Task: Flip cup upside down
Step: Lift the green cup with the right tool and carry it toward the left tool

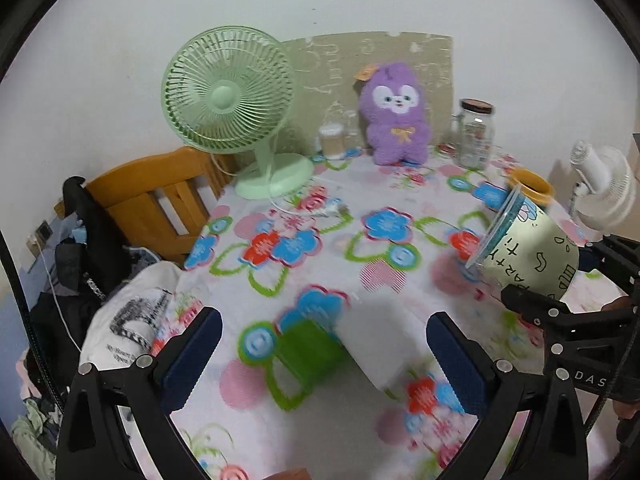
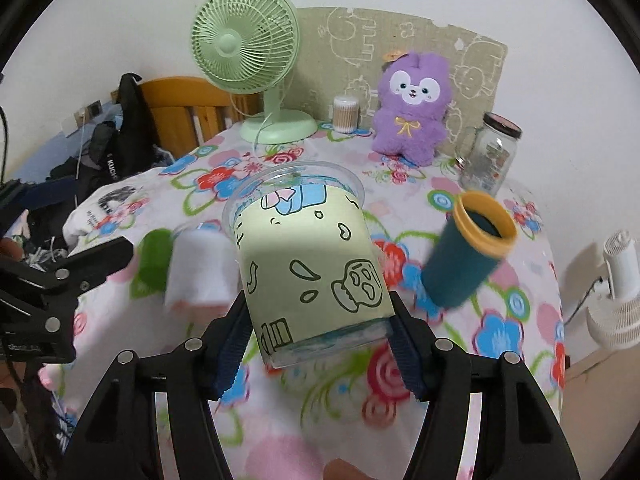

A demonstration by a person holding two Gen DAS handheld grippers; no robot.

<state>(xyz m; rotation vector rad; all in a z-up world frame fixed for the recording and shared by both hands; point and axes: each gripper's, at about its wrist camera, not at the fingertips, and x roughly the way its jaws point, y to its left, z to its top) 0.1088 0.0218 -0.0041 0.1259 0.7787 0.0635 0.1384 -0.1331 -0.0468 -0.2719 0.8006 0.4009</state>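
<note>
A clear plastic cup with a pale green cartoon sleeve (image 2: 312, 268) is held in my right gripper (image 2: 316, 344), which is shut on its base end. The cup lies tilted on its side in the air above the flowered table, its rim pointing away from the camera. In the left wrist view the same cup (image 1: 528, 248) hangs at the right, rim toward the left, with the right gripper behind it. My left gripper (image 1: 324, 356) is open and empty low over the table, with a white and green cup (image 1: 360, 340) lying blurred between its fingers.
A teal cup with a yellow rim (image 2: 468, 252) stands right of the held cup. At the back stand a green fan (image 2: 248, 52), a cotton swab tub (image 2: 346, 112), a purple plush (image 2: 412, 108) and a glass jar (image 2: 492, 152). A wooden chair (image 1: 152, 196) with clothes stands left.
</note>
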